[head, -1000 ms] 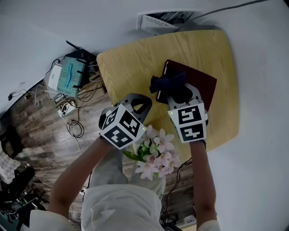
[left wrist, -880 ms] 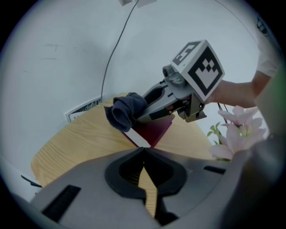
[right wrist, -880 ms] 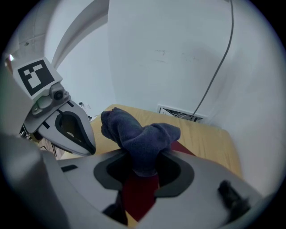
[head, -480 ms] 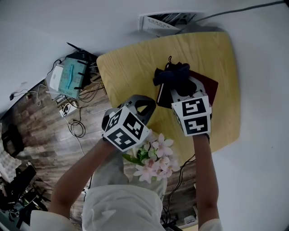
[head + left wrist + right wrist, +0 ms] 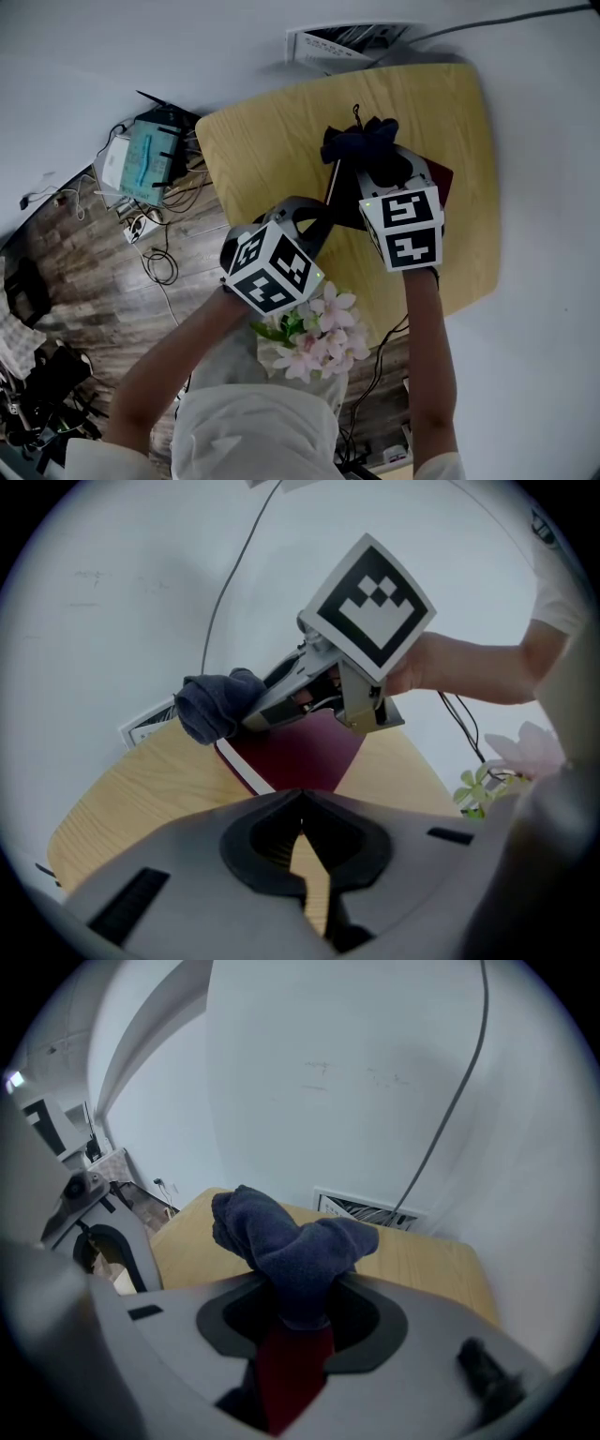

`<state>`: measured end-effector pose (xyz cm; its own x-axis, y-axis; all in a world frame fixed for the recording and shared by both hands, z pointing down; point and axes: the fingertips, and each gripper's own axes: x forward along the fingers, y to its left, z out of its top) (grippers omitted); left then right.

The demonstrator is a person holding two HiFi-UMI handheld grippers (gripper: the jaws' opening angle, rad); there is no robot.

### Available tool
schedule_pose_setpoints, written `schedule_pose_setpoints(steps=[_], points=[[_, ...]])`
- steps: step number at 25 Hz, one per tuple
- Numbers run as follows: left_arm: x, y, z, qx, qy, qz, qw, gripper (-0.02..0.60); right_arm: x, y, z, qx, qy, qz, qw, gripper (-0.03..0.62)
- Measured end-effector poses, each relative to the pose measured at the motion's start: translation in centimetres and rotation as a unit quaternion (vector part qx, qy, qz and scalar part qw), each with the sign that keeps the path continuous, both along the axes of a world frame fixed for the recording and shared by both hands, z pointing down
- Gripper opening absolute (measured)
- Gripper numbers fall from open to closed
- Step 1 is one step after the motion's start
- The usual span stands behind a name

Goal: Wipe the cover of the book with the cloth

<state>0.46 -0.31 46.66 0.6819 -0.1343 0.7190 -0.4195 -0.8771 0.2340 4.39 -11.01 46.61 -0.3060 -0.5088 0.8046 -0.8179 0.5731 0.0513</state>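
A dark red book [image 5: 442, 179] lies on the round wooden table [image 5: 262, 141], mostly hidden under my right gripper [image 5: 375, 167]. That gripper is shut on a bunched dark blue cloth [image 5: 360, 141], held over the book's far end. In the right gripper view the cloth [image 5: 286, 1234] bulges out of the jaws, with the red cover [image 5: 291, 1377] below them. My left gripper [image 5: 312, 221] hovers at the book's near left side, shut and holding nothing. The left gripper view shows the book [image 5: 305, 754], the cloth [image 5: 214, 705] and the right gripper's marker cube [image 5: 367, 604].
Pink flowers [image 5: 323, 328] stand at the table's near edge, between my arms. A white vent [image 5: 345, 39] sits low on the wall behind the table. Cables and a teal device [image 5: 148, 157] lie on the wooden floor to the left.
My right gripper has carried the cloth across the book toward the table's far side. The left gripper has shifted a little to the right, closer to the book.
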Motion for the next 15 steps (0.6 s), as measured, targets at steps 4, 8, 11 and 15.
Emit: schedule_pose_setpoints(steps=[4,8,11,15], points=[[0.1,0.0,0.2,-0.009,0.004,-0.009,0.9999,0.011,0.4,-0.4,0.2,0.001,0.001,0.004,1.000,0.152],[0.0,-0.1,0.4,-0.012,0.002,-0.006,0.9999,0.011,0.5,-0.7,0.3,0.004,0.000,0.007,1.000,0.152],[0.1,-0.1,0.3,-0.006,-0.003,-0.007,1.0000,0.011,0.9,-0.7,0.2,0.011,0.000,0.013,1.000,0.153],[0.2,-0.2,0.4,0.003,-0.009,-0.012,0.9999,0.011,1.5,-0.5,0.3,0.013,-0.001,0.017,1.000,0.153]])
